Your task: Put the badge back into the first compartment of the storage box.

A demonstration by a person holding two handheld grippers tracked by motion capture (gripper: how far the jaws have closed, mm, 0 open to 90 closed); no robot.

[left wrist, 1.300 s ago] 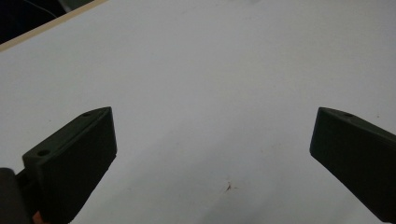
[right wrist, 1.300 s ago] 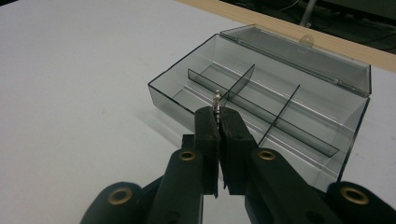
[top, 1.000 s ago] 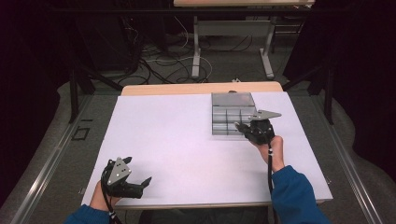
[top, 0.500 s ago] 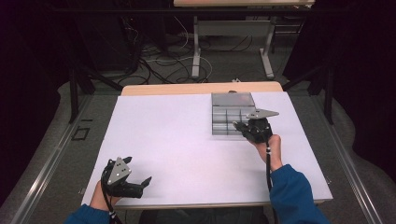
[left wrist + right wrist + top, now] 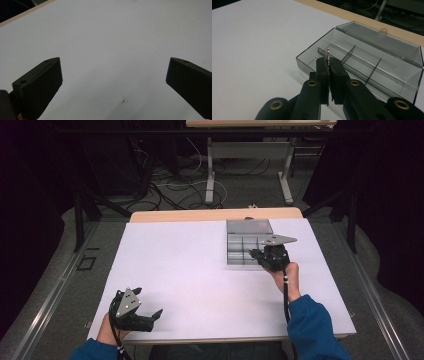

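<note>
From the high view we see a white table (image 5: 200, 270) with a clear plastic box (image 5: 248, 245) at its far right part, lid open and lying back. Our right gripper (image 5: 256, 254) sits at the box's near right edge, held by the right hand (image 5: 286, 274). Our left gripper (image 5: 150, 312) rests near the front left corner of the table, well apart from the box, with its jaws spread.

In the left gripper view we look along the left gripper (image 5: 113, 72) onto bare table (image 5: 120, 37); the jaws stand wide apart with nothing between them.

In the right gripper view the right gripper (image 5: 329, 63) has its jaws pressed together on a small metal pin (image 5: 328, 53), whose tip sticks up above them. The box (image 5: 372, 62), split into compartments, lies just beyond the tips.
</note>
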